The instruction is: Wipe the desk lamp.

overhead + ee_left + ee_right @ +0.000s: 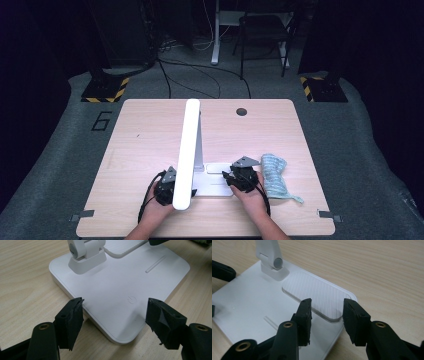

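I hold a hand-held gripper in each hand, both down at the near part of the bench (pixel 140 150), on either side of a white desk lamp (pixel 190 150). The lamp's flat square base (pixel 120 287) lies on the wood between my hands, its arm rising from a hinge block (pixel 86 257) at the back of the base, and its long light bar (pixel 187 152) reaches toward me over the bench.

My left hand-held gripper (pixel 115 315) has its jaws spread on either side of the near corner of the base. The corner, with the faint power mark (pixel 131 299) on it, lies between the pads, though I cannot tell that either pad presses on it.

My right hand-held gripper (pixel 326 320) stands with its jaws apart (nothing pinched between them), hovering over the ribbed oval pad (pixel 317 293) set into the base, near its right edge.

A light blue striped cloth (pixel 275 175) lies crumpled on the bench just beside my right hand (pixel 252 197).
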A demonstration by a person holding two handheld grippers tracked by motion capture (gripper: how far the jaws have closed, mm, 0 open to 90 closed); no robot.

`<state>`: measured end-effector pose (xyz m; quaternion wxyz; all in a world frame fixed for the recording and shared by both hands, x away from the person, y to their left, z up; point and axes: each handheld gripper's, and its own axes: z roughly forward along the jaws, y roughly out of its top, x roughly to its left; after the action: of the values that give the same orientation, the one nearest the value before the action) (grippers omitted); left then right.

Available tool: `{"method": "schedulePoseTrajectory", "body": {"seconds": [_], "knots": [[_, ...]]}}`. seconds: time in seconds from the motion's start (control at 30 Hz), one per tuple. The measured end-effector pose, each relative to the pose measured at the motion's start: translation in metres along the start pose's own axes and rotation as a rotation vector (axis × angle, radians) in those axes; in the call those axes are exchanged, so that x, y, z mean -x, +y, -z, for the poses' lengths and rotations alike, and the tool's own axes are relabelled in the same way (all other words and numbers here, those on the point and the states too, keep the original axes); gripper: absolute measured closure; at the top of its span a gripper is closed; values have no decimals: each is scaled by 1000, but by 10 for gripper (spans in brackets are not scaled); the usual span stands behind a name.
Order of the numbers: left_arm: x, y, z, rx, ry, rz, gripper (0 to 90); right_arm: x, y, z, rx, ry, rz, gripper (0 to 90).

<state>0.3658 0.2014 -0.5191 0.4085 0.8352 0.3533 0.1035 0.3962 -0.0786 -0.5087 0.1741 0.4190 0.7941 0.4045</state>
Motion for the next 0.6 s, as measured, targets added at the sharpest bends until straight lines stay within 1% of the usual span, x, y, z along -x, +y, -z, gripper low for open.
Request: {"method": "schedulePoseTrajectory", "body": {"seconds": [0.07,0.2,0.23,0.27,0.33,0.37,0.4,0.43,0.47,0.53,0.57,0.6], "knots": [[0,0,0,5,-1,7,308,-2,0,4,15,-4,-3,573],[-3,1,1,7,3,-2,319,-2,2,14,32,11,-2,534],[-3,1,1,10,3,8,318,-1,2,16,41,15,3,525],[-4,2,2,9,9,3,318,-1,3,19,46,26,-10,509],[-6,2,2,10,7,3,319,-1,3,22,51,30,-11,498],[-7,3,3,11,5,14,319,-1,2,25,58,32,-13,490],[-8,3,3,24,-10,42,318,-1,-1,29,66,35,-18,488],[-9,4,4,35,-17,50,318,-1,-4,32,67,28,-31,485],[-9,4,5,43,-13,57,318,-2,-9,36,54,32,-36,482],[-10,5,7,41,-6,46,318,-3,-12,39,56,18,-12,479],[-10,5,7,44,1,44,318,-4,-13,40,54,15,-18,478],[-11,5,7,50,5,50,318,-4,-13,40,63,13,-9,478]]}}
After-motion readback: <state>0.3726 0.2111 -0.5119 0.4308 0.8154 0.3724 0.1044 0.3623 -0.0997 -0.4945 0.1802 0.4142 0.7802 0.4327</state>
